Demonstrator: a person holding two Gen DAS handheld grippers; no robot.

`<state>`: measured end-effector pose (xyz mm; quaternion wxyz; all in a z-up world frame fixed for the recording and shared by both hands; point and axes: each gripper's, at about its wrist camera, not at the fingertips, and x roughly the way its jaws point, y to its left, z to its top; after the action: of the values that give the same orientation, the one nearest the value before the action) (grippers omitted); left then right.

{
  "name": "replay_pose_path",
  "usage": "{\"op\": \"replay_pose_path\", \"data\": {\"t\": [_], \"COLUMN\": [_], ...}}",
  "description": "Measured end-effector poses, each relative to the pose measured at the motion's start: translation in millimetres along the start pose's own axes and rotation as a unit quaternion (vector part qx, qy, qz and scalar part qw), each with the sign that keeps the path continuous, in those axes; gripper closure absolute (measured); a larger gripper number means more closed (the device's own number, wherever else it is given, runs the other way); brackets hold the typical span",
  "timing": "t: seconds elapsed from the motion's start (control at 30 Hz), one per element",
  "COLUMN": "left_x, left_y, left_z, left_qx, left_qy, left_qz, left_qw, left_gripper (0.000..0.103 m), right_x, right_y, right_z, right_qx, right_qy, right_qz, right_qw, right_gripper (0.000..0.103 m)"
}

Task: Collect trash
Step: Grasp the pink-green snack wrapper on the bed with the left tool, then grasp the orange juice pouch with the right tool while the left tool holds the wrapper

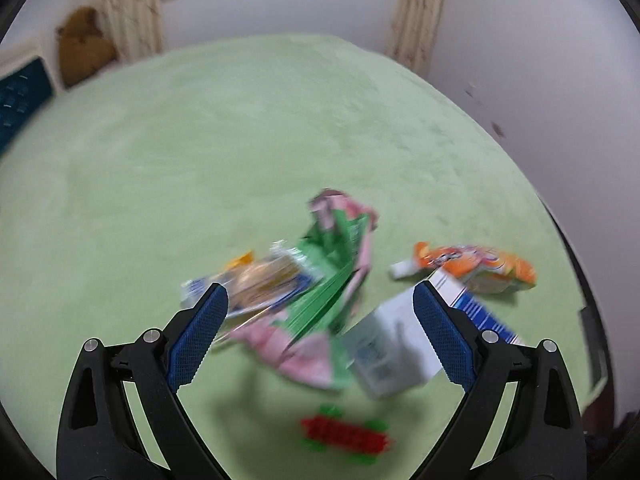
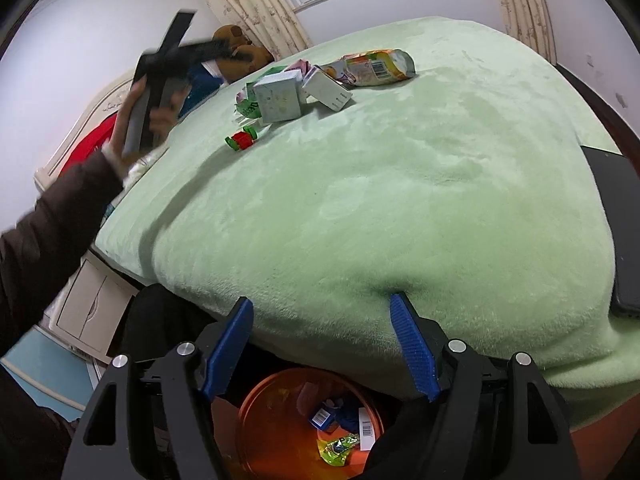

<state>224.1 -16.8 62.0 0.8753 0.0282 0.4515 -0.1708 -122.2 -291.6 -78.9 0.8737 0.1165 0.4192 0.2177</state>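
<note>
Two grippers, both with jaws apart and nothing in them. Left gripper [image 1: 320, 320] hangs over the trash pile on the green blanket [image 1: 240, 140]: pink-green wrapper [image 1: 328, 280], white box [image 1: 384, 352], orange bag [image 1: 480, 268], and a red-green wrapper [image 1: 344, 436] just in front. Pretty blurry there. Right gripper [image 2: 322, 344] sits at the bed's edge above the orange bin [image 2: 276, 420], which already has a few wrappers inside.

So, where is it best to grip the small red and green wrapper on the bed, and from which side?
Probably from above, across the red middle of the red and green wrapper: it lies flat and alone on the green blanket, its twisted green ends pointing sideways. The left gripper is open above it.
</note>
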Motion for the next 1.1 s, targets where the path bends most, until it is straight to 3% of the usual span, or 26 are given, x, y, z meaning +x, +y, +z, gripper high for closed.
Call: {"op": "replay_pose_path", "data": {"t": [0.17,0.3,0.5,0.53,0.57,0.6,0.67,0.83,0.97,1.1], "left_x": [48,84,119,124,128,134,137,104,42,-15], "left_y": [-12,-10,-23,-24,-26,-29,-34,-26,-6,11], "left_z": [36,48,45,45,44,41,39,39,48,48], "left_qx": [0.014,0.004,0.028,0.035,0.042,0.049,0.070,0.042,-0.004,-0.035], "left_qy": [0.109,0.185,0.226,0.227,0.231,0.236,0.224,0.167,0.084,0.027], "left_qz": [-0.002,-0.006,0.007,0.011,0.015,0.021,0.054,0.052,0.031,-0.006], "left_qw": [0.9940,0.9827,0.9738,0.9733,0.9720,0.9702,0.9707,0.9837,0.9960,0.9990], "left_gripper": [0.012,0.012,0.013,0.027,0.047,0.053,0.074,0.085,0.085,0.085], "right_x": [1,-3,-4,-5,-6,-7,-8,-16,-21,-23], "right_y": [3,2,1,0,0,0,-1,-3,-4,-1], "right_z": [0,0,1,0,0,0,-1,0,3,8], "right_qx": [-0.013,0.000,0.005,0.005,0.006,0.006,0.006,0.012,0.008,-0.003], "right_qy": [0.005,0.005,0.006,0.006,0.005,0.004,0.003,-0.005,-0.010,-0.014], "right_qz": [-0.003,0.006,0.009,0.010,0.011,0.011,0.009,0.006,0.004,0.006], "right_qw": [1.000,1.000,1.000,1.000,1.000,1.000,1.000,1.000,1.000,1.000], "right_gripper": [0.029,0.029,0.029,0.029,0.029,0.029,0.029,0.029,0.029,0.029]}}
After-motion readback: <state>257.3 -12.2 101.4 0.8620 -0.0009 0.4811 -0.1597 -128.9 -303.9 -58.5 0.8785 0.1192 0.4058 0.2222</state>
